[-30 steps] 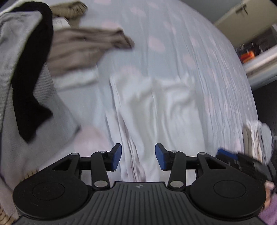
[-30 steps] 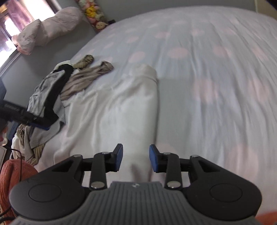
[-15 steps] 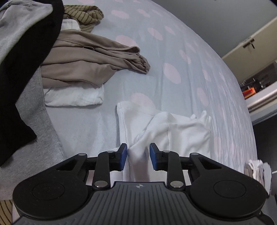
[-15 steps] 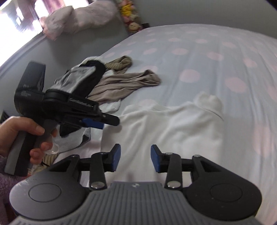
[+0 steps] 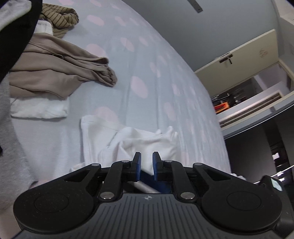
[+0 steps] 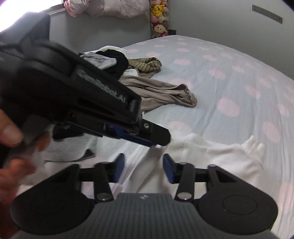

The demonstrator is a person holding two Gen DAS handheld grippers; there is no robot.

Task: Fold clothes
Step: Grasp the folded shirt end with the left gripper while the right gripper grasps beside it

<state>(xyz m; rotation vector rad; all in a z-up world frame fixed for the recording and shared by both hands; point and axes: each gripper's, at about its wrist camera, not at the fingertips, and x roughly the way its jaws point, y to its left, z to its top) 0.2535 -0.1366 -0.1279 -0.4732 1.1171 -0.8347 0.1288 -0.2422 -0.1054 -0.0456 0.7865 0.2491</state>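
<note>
We are closing the left gripper (image 5: 146, 166) down: its blue pads, set apart half a second ago, are now standing almost together, and in the right wrist view its tip (image 6: 156, 141) is pinching a raised fold of the white garment (image 6: 211, 156). We are holding the right gripper (image 6: 143, 168) released, its jaws spread wider than before, just below that lifted fold. The garment is lying rumpled on the polka-dot bed sheet (image 5: 147, 60), partly doubled over itself, where a second ago it was spread flatter. We are judging that a fold is under way, with one edge taken up. Beyond it are lying a taupe garment (image 5: 55, 75) over a folded white piece (image 5: 38, 110), and a striped one (image 5: 60, 17).
</note>
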